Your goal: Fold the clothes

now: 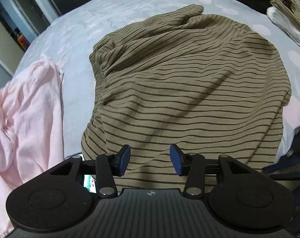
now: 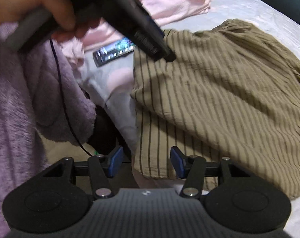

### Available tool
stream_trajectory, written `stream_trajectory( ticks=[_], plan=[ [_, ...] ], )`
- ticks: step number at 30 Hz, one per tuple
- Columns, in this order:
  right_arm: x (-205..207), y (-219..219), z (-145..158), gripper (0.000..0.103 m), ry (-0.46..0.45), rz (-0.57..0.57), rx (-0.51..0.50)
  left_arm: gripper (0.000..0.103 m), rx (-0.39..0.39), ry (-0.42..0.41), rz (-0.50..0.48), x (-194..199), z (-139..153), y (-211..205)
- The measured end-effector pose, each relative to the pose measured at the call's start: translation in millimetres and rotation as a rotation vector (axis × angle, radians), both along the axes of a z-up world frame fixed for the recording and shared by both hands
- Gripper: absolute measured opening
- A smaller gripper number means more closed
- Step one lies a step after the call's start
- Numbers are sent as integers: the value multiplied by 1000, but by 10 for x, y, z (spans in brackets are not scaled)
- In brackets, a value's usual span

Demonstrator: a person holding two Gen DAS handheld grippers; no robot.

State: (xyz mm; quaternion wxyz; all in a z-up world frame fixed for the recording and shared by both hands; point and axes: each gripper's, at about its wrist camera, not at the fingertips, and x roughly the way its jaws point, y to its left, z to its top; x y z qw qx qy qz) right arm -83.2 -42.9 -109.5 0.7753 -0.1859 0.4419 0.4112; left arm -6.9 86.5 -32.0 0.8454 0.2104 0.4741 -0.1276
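At frame centre of the left wrist view, the olive striped shirt point(image 1: 185, 83) lies rumpled on the pale bedsheet point(image 1: 74, 29). The left gripper point(image 1: 149, 159) hovers over its near edge, fingers spread. The right gripper point(image 2: 146, 162) is likewise spread, a shirt corner between its fingers. A pink garment point(image 1: 25, 107) lies at left.

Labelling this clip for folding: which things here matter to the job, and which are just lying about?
In the job: striped brown garment, left gripper, right gripper, both open.

Lying about: pink garment, phone, purple fleece, stacked clothes.
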Motion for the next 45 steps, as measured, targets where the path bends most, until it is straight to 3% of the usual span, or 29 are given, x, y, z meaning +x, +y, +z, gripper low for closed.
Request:
stream_trajectory(
  ticks=[5,7,9,12,18,24,33,38,41,43,45],
  plan=[
    [-28,182,-191,54,-44,31,-88,42,4,-6,13,-17,-40,70],
    [-38,212,-217,42,-75,38,-122,42,1,-9,16,-34,-35,98],
    [-20,190,-187,16,-95,30,-138,42,-1,-14,13,-61,-16,129],
    [53,78,-71,4,-70,5,-124,43,1,-28,-18,-115,39,164],
    [162,-276,300,2,-27,-29,-94,56,83,-54,-251,-298,187,156],
    [206,-582,660,2,-25,-63,-65,59,200,-41,-439,-430,125,184],
    [263,-811,1004,2,-50,-102,-38,59,551,-173,-657,-369,-378,109],
    [283,-935,1071,2,-54,-134,-33,59,587,-162,-658,-190,-560,70],
    [295,-1010,1112,2,-57,-153,-29,58,557,-157,-634,-74,-586,33],
    [303,-1060,1139,2,-58,-166,-27,49,549,-150,-616,-9,-565,4],
    [311,-1110,1165,2,-60,-179,-25,32,533,-142,-597,30,-514,-14]
  ],
)
